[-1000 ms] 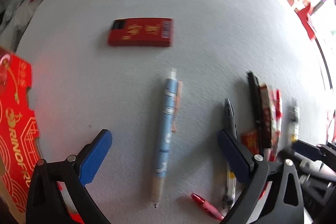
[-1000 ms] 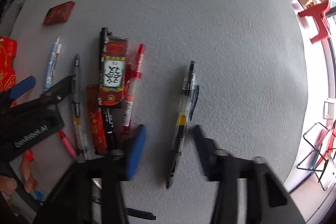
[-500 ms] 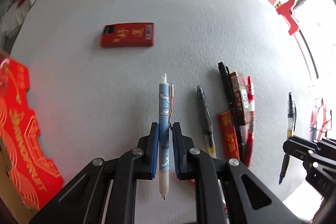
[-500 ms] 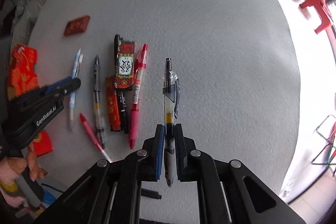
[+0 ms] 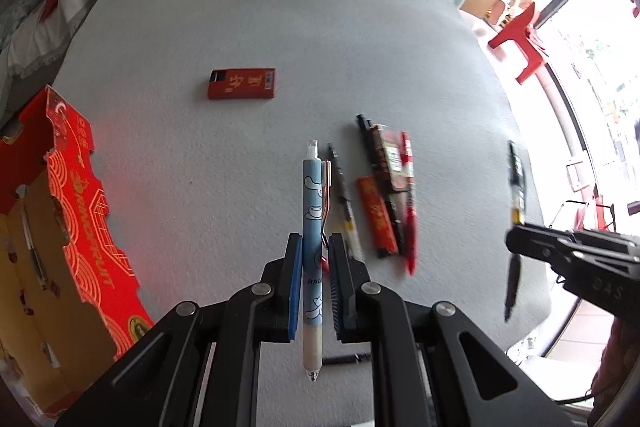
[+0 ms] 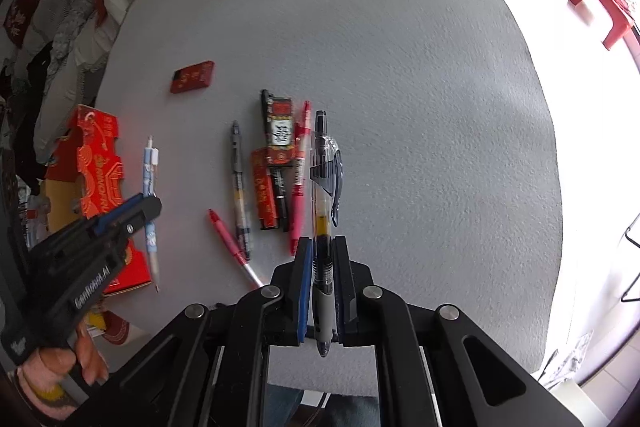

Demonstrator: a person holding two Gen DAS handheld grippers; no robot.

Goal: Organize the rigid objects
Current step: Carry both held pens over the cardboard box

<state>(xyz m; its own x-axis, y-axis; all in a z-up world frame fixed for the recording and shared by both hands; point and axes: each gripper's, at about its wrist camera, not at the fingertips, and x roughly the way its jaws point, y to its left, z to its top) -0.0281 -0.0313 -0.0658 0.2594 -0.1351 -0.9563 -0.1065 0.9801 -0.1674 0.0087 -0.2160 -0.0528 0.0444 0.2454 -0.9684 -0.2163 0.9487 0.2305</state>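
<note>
My left gripper (image 5: 314, 247) is shut on a light blue cartoon pen (image 5: 313, 211) and holds it above the white table; it also shows in the right wrist view (image 6: 149, 187). My right gripper (image 6: 323, 247) is shut on a clear black gel pen (image 6: 325, 187), lifted off the table; it also shows in the left wrist view (image 5: 516, 187). On the table lie a grey pen (image 6: 239, 179), a red pen (image 6: 298, 183), a small pink pen (image 6: 228, 239), a black pen under a patterned box (image 6: 280, 131), and an orange-red flat box (image 6: 263, 195).
A red flat box (image 5: 242, 83) lies alone farther back on the table (image 5: 320, 19). An open red and orange carton (image 5: 60, 211) stands at the table's left edge. A sofa with cushions lies behind. Red plastic chair (image 5: 520, 31) stands on the floor at right.
A second ago both grippers were open around their pens on the table. They closed on the pens, and both have since risen with them, so the table looks farther away.
</note>
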